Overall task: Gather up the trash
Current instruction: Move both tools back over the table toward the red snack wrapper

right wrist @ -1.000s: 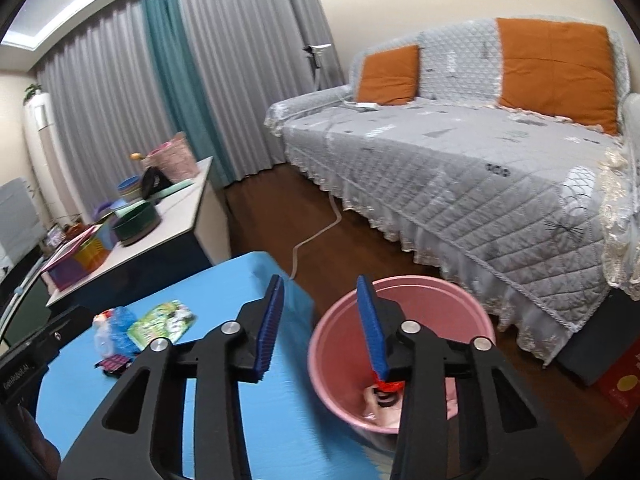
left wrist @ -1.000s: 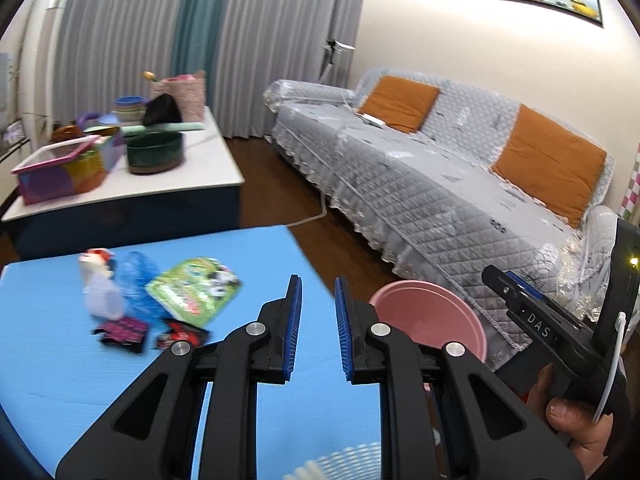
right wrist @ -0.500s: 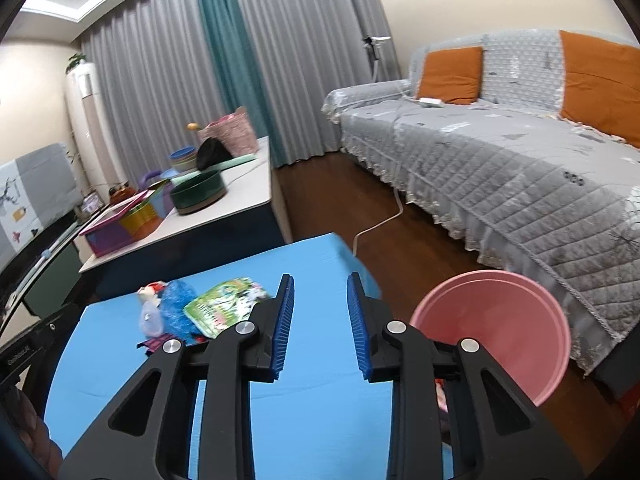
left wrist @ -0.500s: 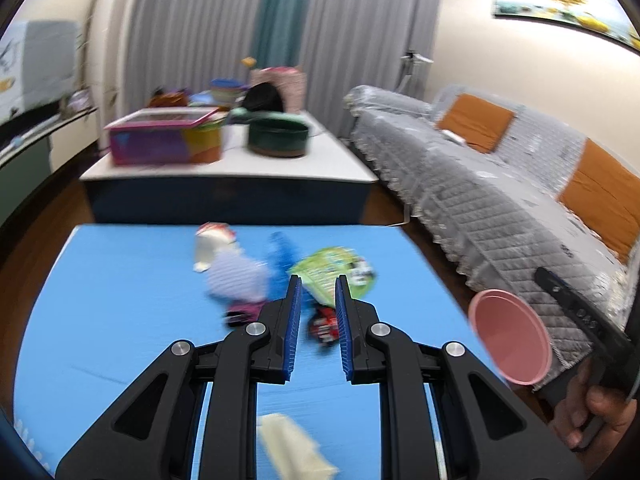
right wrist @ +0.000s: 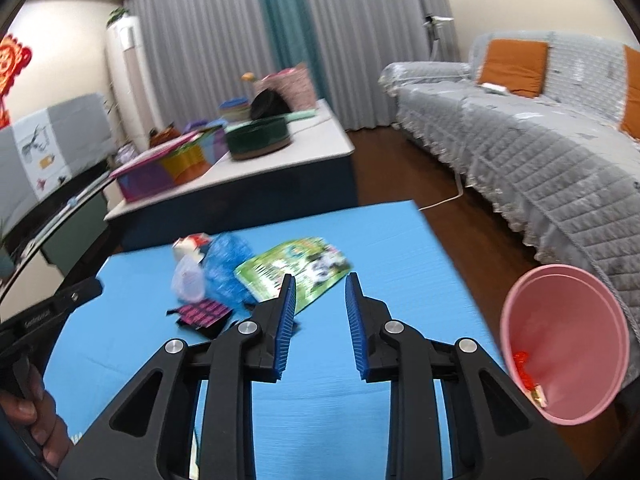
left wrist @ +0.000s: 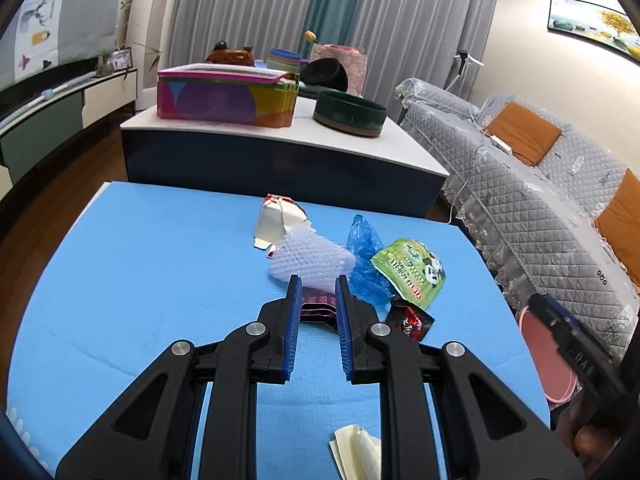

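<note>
Hiding most of the dark wrapper (left wrist: 318, 309), left gripper (left wrist: 316, 292) fingers gape.

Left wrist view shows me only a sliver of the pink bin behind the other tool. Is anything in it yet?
Observer: Yes. The right wrist view looks into the pink bin: a red wrapper and a pale scrap lie inside.
Operator: Are the right tongs carrying anything?
Observer: No. The right tongs are open with nothing between them. They have just been closing a little, and they point toward the green packet.
</note>
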`<action>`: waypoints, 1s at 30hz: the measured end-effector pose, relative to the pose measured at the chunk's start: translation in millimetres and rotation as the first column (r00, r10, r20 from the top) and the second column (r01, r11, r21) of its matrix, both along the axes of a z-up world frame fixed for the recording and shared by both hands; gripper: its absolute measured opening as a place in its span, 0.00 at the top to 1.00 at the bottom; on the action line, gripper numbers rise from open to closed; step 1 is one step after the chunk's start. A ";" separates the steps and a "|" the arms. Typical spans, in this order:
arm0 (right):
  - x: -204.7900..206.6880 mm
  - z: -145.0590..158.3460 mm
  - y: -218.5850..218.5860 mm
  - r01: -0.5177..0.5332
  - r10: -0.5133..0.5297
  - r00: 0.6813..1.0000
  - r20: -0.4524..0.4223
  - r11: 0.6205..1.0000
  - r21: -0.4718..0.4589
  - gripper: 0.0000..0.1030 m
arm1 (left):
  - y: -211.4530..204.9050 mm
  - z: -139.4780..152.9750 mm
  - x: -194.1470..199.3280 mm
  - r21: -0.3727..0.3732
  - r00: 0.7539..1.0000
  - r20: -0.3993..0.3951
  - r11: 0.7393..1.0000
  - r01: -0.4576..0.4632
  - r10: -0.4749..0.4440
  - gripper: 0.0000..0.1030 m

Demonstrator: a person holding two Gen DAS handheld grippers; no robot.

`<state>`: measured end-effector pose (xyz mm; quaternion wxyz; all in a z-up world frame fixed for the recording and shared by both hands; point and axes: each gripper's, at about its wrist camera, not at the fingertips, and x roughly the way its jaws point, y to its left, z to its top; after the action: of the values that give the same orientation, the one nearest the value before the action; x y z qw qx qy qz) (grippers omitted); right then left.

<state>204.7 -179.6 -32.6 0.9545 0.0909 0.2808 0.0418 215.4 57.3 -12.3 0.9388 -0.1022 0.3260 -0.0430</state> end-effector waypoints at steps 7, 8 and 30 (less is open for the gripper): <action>23.1 -26.6 31.1 -0.110 0.108 0.992 -0.070 0.994 -0.026 0.73 | -3.8 -20.7 19.6 -0.008 0.999 -0.046 1.000 0.009 -0.010 0.84; 25.6 -29.1 33.0 -0.115 0.113 0.991 -0.077 0.993 -0.027 0.72 | -4.4 -22.4 21.4 -0.008 0.999 -0.049 1.000 0.011 -0.011 0.84; 75.7 -82.5 70.4 -0.210 0.192 0.949 -0.250 0.977 -0.045 0.40 | -1.1 -79.6 70.1 -0.116 0.974 -0.224 0.993 0.011 -0.037 0.49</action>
<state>280.4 -109.2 -115.1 0.9060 0.0325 0.4053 0.1174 285.5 56.2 -91.8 0.8878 -0.1559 0.4287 -0.0612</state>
